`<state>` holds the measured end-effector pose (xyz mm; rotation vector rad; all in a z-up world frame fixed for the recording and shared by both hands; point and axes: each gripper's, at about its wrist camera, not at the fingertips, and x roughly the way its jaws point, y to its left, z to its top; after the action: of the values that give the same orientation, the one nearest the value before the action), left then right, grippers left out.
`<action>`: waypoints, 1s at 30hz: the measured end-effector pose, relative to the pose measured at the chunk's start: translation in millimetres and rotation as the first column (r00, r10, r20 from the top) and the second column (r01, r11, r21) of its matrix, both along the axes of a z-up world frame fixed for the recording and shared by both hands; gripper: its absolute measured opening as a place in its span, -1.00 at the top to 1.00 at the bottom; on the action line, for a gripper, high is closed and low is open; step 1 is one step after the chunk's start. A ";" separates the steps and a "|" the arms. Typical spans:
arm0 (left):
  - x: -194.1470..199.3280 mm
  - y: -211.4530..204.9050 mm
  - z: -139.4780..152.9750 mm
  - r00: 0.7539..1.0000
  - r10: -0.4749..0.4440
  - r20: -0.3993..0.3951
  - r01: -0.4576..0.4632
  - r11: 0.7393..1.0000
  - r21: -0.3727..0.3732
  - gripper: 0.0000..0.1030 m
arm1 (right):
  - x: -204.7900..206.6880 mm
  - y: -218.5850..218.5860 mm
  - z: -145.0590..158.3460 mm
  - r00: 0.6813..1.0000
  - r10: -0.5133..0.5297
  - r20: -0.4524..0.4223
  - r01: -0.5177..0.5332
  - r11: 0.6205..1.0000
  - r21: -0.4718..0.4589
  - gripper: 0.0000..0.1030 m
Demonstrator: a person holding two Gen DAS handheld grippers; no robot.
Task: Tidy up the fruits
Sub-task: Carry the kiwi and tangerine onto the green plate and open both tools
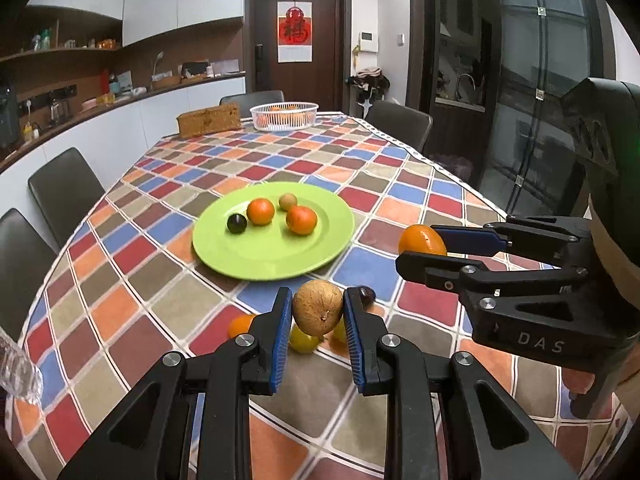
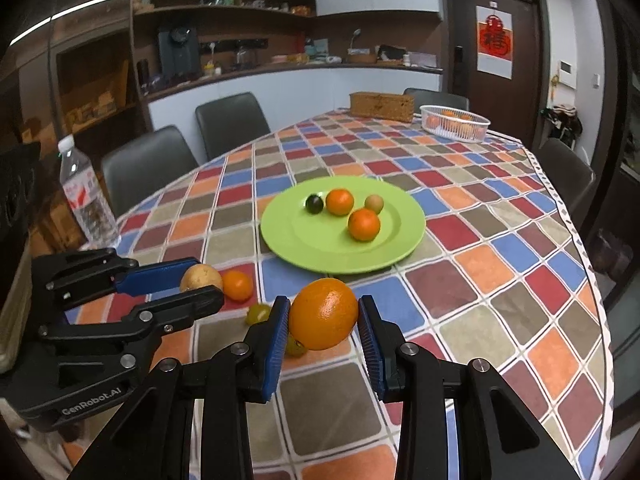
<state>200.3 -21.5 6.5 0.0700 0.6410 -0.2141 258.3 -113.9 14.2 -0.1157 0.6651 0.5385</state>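
1. Fruit is partly sorted: the plate (image 1: 224,252) already has four on it, two oranges, a small dark fruit (image 1: 237,223) and a small tan fruit (image 1: 287,201).
2. Left gripper (image 1: 318,314) has its jaws clamped on a brown fruit (image 1: 318,307), held up off the worktop (image 1: 360,160), with the plate just ahead of the jaws.
3. Right gripper (image 2: 324,316) has its jaws clamped on a big orange (image 2: 323,313), also lifted. The plate is just ahead of these jaws too.
4. Both held fruits look ready to go to the plate, I think, but they are not there yet.
5. Left over on the worktop, below and beside the jaws, are a small orange (image 2: 237,285) and two little yellow-green fruits (image 2: 258,313). A small dark fruit (image 1: 366,294) peeks out behind the left jaws.
6. Far beyond the jaws, a white basket (image 1: 284,117) holds more orange fruit.
7. I guess the job is about half done.
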 end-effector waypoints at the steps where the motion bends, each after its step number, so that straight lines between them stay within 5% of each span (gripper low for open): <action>1: 2.2 2.7 1.5 1.000 -0.002 0.003 0.002 1.000 -0.001 0.50 | 0.8 0.9 1.7 1.000 -0.006 0.003 0.006 1.000 0.005 0.31; 16: 51.8 43.0 18.3 1.000 -0.017 0.015 0.017 1.000 0.004 0.50 | 36.5 34.8 20.1 0.998 -0.061 0.002 0.061 0.997 0.038 0.31; 30: 122.9 69.9 6.1 0.995 -0.073 -0.063 0.072 0.997 -0.025 0.50 | 106.6 63.5 3.8 0.992 -0.051 -0.117 0.054 0.998 0.028 0.31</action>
<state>323.2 48.5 12.6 0.0652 0.7005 -0.2947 365.0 -50.4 18.0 -0.0371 0.7711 0.5074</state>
